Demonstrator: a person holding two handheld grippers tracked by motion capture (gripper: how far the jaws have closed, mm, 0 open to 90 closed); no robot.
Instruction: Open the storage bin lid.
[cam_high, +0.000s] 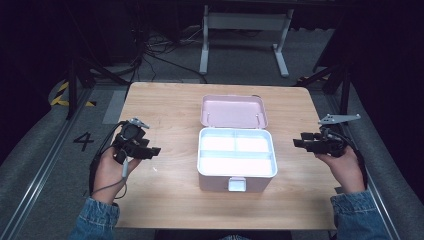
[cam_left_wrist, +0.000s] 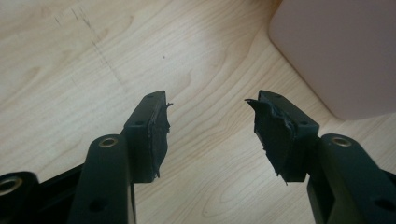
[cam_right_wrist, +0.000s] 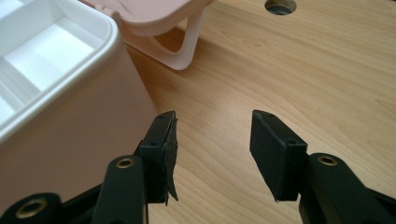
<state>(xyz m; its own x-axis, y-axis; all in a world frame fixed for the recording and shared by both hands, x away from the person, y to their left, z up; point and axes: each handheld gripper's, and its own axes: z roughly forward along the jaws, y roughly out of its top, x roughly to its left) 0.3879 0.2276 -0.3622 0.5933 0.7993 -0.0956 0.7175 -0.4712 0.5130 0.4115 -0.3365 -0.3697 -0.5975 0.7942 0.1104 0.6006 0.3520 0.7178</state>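
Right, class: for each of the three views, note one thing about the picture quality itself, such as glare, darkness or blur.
High view: the white tray inside the pink box is blown out by glare, while the floor around the table sinks into darkness. Left gripper view: the box corner is soft and out of focus. Right gripper view: the near pink wall is blurred, and the wood grain is evenly lit.

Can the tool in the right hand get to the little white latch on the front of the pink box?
Probably yes. The right tool is open beside the box, with bare table between them, and the latch sits uncovered on the front wall.
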